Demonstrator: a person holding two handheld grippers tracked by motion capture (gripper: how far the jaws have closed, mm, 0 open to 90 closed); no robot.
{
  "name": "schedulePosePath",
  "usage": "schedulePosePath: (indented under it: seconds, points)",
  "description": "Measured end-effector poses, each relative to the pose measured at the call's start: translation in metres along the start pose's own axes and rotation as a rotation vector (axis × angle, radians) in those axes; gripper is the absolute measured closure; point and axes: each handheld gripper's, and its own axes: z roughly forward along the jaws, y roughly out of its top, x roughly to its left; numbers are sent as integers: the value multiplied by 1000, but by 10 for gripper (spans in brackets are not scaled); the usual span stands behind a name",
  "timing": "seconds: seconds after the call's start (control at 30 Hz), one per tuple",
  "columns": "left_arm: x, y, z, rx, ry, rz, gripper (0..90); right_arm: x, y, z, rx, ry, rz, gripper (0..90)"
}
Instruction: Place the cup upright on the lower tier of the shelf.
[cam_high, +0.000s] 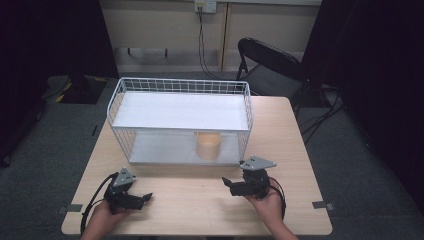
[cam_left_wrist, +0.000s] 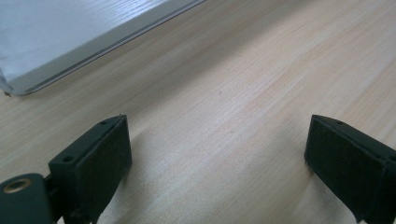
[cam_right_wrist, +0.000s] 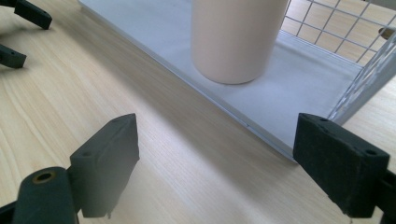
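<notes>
A white wire rack with two shelf boards stands at the back of the wooden table. A beige cup sits upright on the lower board, towards its right end. My left gripper rests low at the front left, jaws pointing right, open and empty. My right gripper is at the front right, in front of the cup, jaws pointing left, open and empty. The right gripper view shows the cup ahead of my gripper, standing on the lower board. The left gripper view shows my gripper over bare wood.
The rack's wire side wall rises right of the cup. The lower board's corner lies ahead and to the left in the left gripper view. A black folding chair stands behind the table at the right, and cables hang down the wall.
</notes>
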Motion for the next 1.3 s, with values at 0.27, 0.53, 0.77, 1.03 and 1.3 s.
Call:
schedulePosePath:
  seconds: [0.27,0.53,0.77,1.03,1.3]
  points:
    - [0,0,0,0,0,0,69,-5,-9,-7,4,0,-23,139]
    - [0,0,0,0,1,0,69,-14,-21,-15,18,14,-22,144]
    - [0,0,0,0,0,0,69,-22,-32,-22,12,30,-25,148]
    - [0,0,0,0,0,0,69,-29,-40,-27,19,28,-33,149]
    - [0,0,0,0,1,0,68,-40,-54,-29,22,43,-33,150]
